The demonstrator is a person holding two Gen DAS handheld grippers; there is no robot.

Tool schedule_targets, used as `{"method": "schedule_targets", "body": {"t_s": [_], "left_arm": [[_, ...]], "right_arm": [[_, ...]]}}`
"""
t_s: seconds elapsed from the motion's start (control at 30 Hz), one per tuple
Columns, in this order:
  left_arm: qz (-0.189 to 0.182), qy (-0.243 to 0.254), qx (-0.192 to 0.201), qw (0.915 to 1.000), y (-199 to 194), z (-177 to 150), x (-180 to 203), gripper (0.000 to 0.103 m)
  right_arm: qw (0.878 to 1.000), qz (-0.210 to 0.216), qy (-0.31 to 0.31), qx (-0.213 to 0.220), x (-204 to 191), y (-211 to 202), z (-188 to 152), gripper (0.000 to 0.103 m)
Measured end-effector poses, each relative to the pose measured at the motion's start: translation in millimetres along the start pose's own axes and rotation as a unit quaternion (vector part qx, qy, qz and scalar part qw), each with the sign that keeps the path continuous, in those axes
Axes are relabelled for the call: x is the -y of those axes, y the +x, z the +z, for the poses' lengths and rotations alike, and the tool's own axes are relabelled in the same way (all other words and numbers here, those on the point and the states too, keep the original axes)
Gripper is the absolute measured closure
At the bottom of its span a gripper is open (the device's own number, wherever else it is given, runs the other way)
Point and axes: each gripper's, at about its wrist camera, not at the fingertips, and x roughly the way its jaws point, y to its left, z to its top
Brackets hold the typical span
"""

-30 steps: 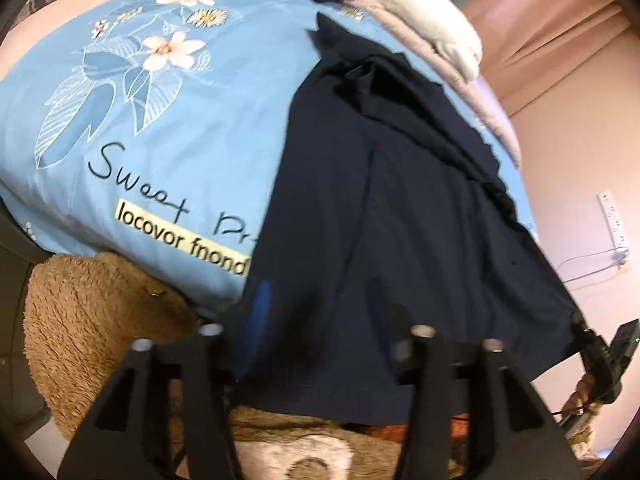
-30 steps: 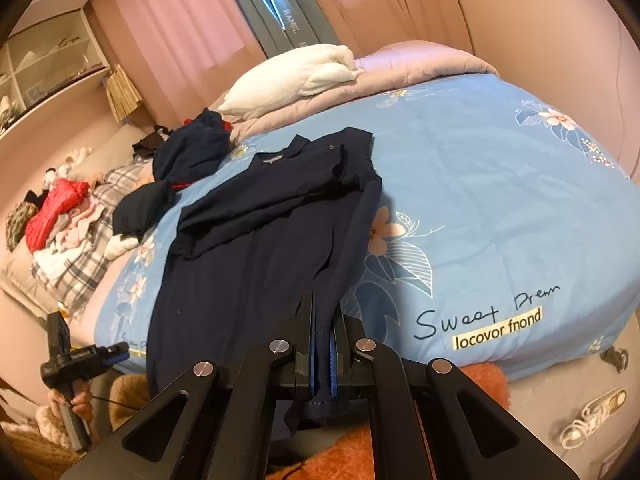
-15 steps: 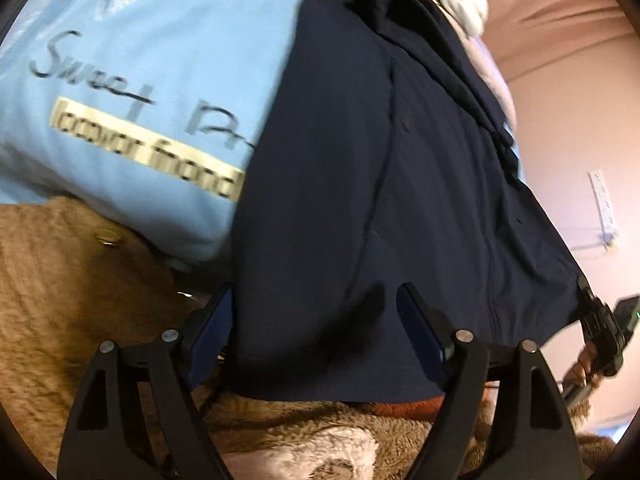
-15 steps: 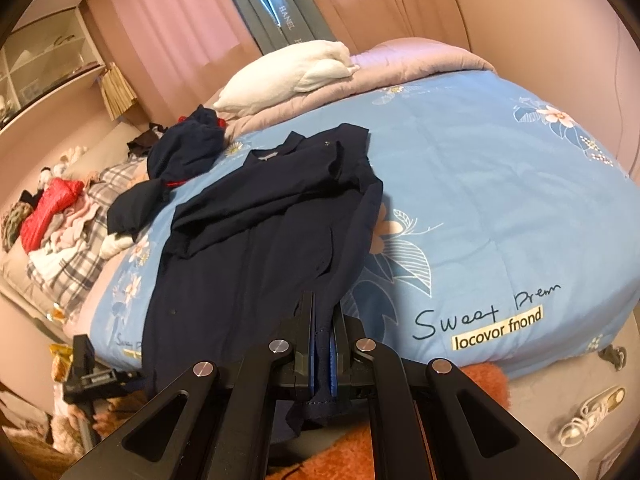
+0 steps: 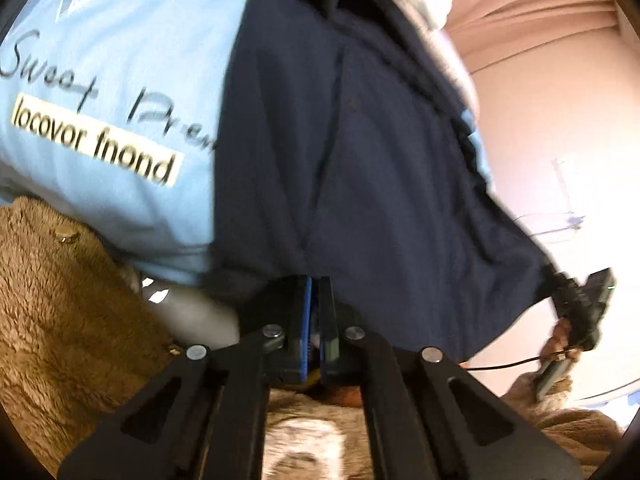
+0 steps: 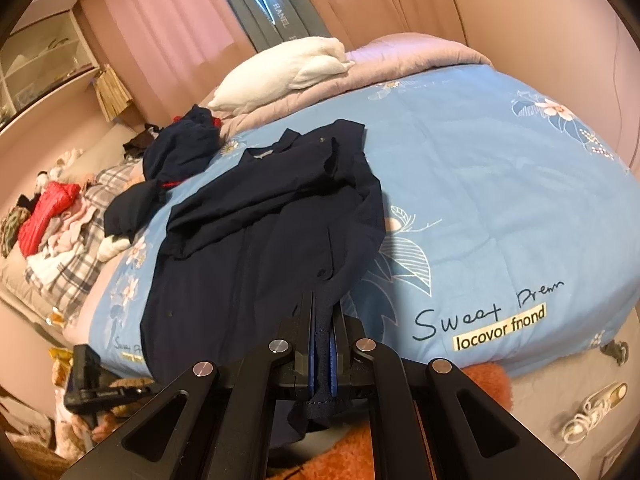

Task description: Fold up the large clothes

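1. Left wrist view: the left gripper (image 5: pixel 318 316) is clamped on the near hem of the navy shirt (image 5: pixel 360 168), which lies over the blue duvet (image 5: pixel 120 80).
2. Right wrist view: the right gripper (image 6: pixel 323 354) pinches the shirt's near hem corner; the shirt stretches away toward the far white pillow (image 6: pixel 280 74).

A bed (image 6: pixel 500 208) with a light blue floral quilt (image 6: pixel 480 184) filled most of the room. A white pillow (image 6: pixel 284 72) lay at its head edge on a mauve blanket (image 6: pixel 400 60). Pink curtains (image 6: pixel 168 32) hung behind, parted on a grey window frame (image 6: pixel 272 8). White shelves (image 6: pixel 36 60) stood in the far left corner. The wall (image 5: pixel 552 120) was pale pink, and a brown fuzzy rug (image 5: pixel 48 300) lay at the bed's foot edge.
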Motion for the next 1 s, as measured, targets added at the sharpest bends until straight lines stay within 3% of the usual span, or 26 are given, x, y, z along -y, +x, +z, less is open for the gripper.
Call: {"method": "schedule_targets", "body": {"t_s": [0.17,0.23,0.3,0.37,0.43,0.57,0.73,0.9,1.0], "left_arm": [[-0.005,0.030,0.042,0.9987,-27,11,25,0.103],[0.012,0.045,0.046,0.9979,-31,15,29,0.103],[0.054,0.045,0.056,0.9960,-34,18,21,0.094],[0.084,0.020,0.049,0.9950,-33,23,6,0.054],[0.092,0.004,0.041,0.9950,-32,23,-5,0.035],[0.073,-0.003,0.012,0.9973,-27,18,-22,0.018],[0.033,-0.012,-0.015,0.9993,-16,11,-32,0.012],[0.045,0.006,-0.033,0.9984,-2,10,-28,0.006],[0.025,0.010,-0.042,0.9988,5,9,-27,0.006]], "right_arm": [[1.000,0.007,0.004,0.004,1,0,4,0.097],[1.000,0.008,0.004,0.005,1,1,5,0.097],[1.000,0.010,0.002,0.005,0,2,5,0.097],[1.000,0.012,0.003,0.005,0,2,5,0.097],[1.000,0.011,0.005,0.004,2,3,5,0.097],[1.000,0.006,0.008,0.001,5,3,4,0.097],[1.000,0.007,0.005,0.001,3,5,4,0.097],[1.000,0.008,0.000,0.000,-1,8,4,0.097],[1.000,0.006,-0.002,-0.002,-2,8,4,0.097]]}}
